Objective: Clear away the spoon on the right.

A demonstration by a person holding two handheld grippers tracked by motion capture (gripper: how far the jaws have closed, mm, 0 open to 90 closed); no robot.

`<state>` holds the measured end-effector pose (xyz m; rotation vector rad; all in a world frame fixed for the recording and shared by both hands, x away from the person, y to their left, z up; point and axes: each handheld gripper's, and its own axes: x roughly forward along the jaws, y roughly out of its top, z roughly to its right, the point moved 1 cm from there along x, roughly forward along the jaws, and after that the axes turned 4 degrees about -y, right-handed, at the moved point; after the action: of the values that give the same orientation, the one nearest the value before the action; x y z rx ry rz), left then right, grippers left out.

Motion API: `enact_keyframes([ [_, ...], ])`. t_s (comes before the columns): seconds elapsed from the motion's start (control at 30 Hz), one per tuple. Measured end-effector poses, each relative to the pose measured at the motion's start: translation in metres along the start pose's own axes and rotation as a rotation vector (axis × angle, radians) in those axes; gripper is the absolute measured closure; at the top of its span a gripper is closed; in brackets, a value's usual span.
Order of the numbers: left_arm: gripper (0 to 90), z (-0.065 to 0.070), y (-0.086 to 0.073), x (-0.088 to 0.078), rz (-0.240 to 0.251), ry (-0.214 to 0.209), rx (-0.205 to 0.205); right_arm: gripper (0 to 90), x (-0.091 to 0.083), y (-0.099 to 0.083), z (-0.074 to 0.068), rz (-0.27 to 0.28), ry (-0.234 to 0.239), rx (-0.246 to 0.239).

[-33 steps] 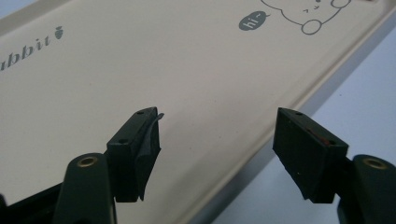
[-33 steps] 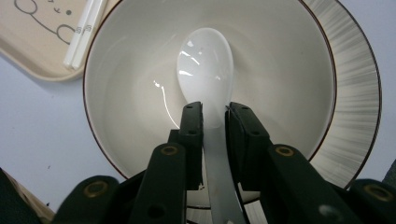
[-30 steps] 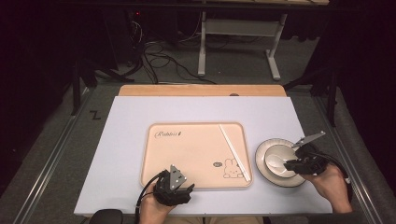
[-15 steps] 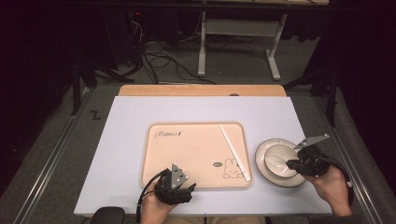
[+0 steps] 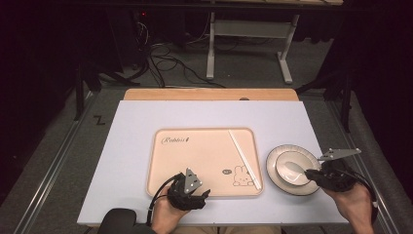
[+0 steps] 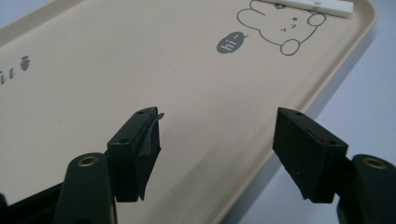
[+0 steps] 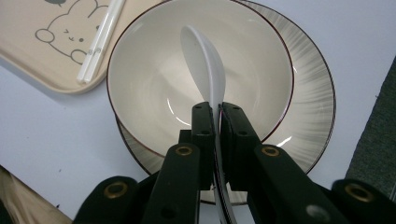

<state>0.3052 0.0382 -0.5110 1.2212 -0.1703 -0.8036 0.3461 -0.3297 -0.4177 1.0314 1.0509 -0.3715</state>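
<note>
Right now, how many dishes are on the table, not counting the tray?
2. A bowl sits stacked on a striped-rim plate, right of the tray. The right gripper grips a white spoon over the bowl.

1 tray (image 5: 195, 156), 1 bowl (image 7: 154, 70), 1 plate (image 7: 310, 88), 1 spoon (image 7: 203, 56), 2 chopsticks (image 5: 243, 157).

The left gripper (image 5: 191, 189) sits low in the frame's bottom centre, fingers (image 6: 140, 149) spread wide apart. The right gripper (image 5: 311, 174), at lower right, has its fingers (image 7: 205, 135) pinched together.
</note>
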Motion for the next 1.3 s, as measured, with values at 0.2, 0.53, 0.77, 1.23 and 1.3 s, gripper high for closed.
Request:
enact_keyframes([
  [0.2, 32.7, 0.004, 0.001, 0.006, -0.010, -0.017, 0.021, 85.6, -0.006, -0.007, -0.004, 0.030, -0.009, 0.024],
  [0.53, 32.9, 0.008, 0.001, 0.013, -0.022, -0.041, 0.032, 85.7, -0.019, -0.011, -0.012, 0.078, -0.008, 0.032],
  [0.77, 33.1, 0.008, 0.001, 0.013, -0.021, -0.038, 0.035, 85.7, -0.023, -0.005, -0.022, 0.110, 0.004, 0.007],
  [1.23, 33.3, 0.004, 0.002, 0.006, -0.006, -0.007, 0.025, 85.7, -0.015, 0.018, -0.053, 0.145, 0.054, -0.085],
  [1.3, 33.3, 0.003, 0.002, 0.005, -0.002, 0.000, 0.023, 85.7, -0.011, 0.023, -0.058, 0.150, 0.069, -0.104],
])
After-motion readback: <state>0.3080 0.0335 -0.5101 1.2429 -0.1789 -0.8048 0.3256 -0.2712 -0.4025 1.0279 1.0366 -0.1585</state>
